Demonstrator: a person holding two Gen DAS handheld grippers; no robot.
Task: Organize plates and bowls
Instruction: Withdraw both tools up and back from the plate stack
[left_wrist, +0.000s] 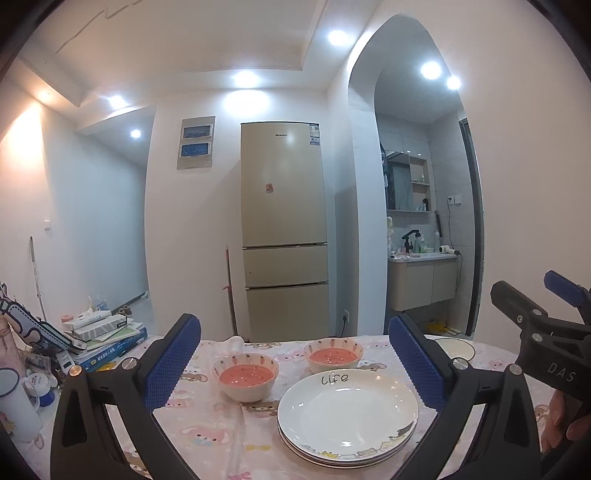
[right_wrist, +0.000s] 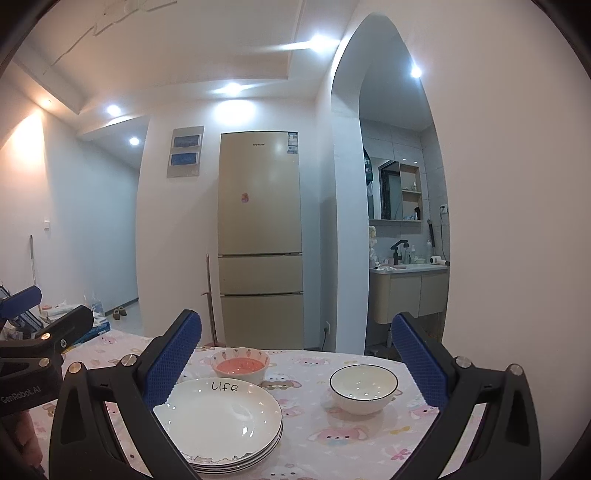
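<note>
The left gripper (left_wrist: 295, 363) hangs above the table (left_wrist: 207, 435) with its jaws spread wide and nothing between the blue pads (left_wrist: 173, 363). The right gripper (right_wrist: 297, 363) is the same: jaws released, far apart, touching nothing.

Seen from the left wrist, a stack of white plates (left_wrist: 347, 417) lies between the fingers at about 5 o'clock. The top plate is bare inside and has "Life" written near its far rim. At 11 o'clock from the stack sits a carrot-patterned bowl (left_wrist: 245, 376) with a pink-red inside; whether that is contents or glaze cannot be told. A second patterned bowl (left_wrist: 333, 355) of the same kind stands at 12 o'clock from the stack, just beyond it and apart from the first. A white bowl with a dark rim (left_wrist: 454, 349) peeks out behind the right-hand finger, at about 2 o'clock from the stack.

In the right wrist view that dark-rimmed bowl stands empty at 3 o'clock from the plates and well apart from them. The plate stack sits low in that view, partly under the left-hand finger.

The table wears a pink cartoon cloth. Books (left_wrist: 110, 339) are piled at its far left edge, around 9 o'clock. A tan fridge (left_wrist: 284, 229) stands at 12 o'clock against the wall, and a washbasin cabinet (left_wrist: 423, 280) shows through the arch at 2 o'clock.
</note>
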